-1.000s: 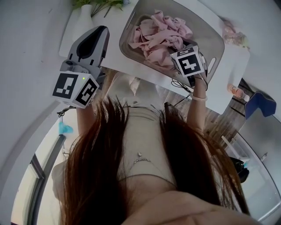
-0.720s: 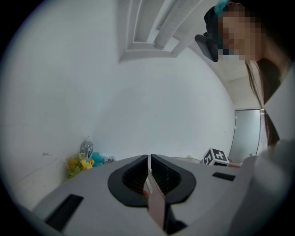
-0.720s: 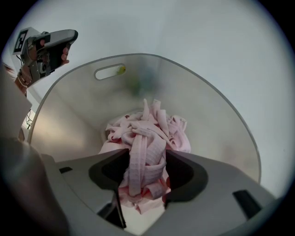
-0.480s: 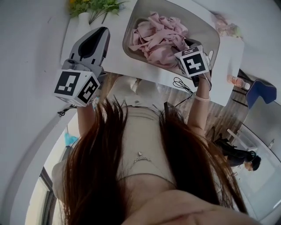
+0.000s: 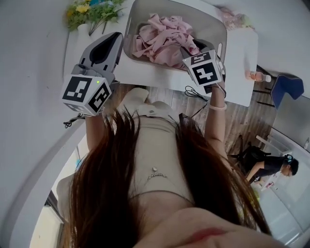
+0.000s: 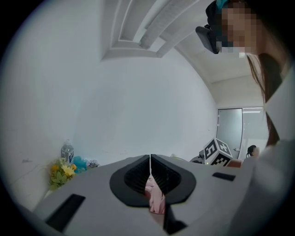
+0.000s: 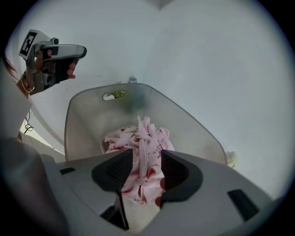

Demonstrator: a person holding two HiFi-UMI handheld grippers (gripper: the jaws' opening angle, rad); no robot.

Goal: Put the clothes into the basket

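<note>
A grey basket [image 5: 220, 29] stands on a white table and holds a heap of pink clothes [image 5: 162, 36]. My right gripper [image 5: 193, 51] hangs over the basket's near right corner, just above the heap. In the right gripper view its jaws [image 7: 146, 163] are closing, still apart. A strip of the pink clothes [image 7: 142, 143] shows in the gap, and the pads do not press on it. My left gripper [image 5: 109, 41] is raised to the left of the basket, outside it. In the left gripper view it [image 6: 150, 159] is shut, with no cloth between the tips.
Flowers [image 5: 89, 12] and a water bottle [image 6: 67, 150] stand at the table's far left. A small pink item [image 5: 235, 19] lies beyond the basket, and a small bottle [image 5: 254, 76] sits by the table's right edge. A person in dark clothes [image 5: 273, 167] is on the floor side, lower right.
The head view has swung, so the basket sits further left and higher in the frame. The right gripper stays over the basket's near right corner. The left gripper keeps its raised pose.
</note>
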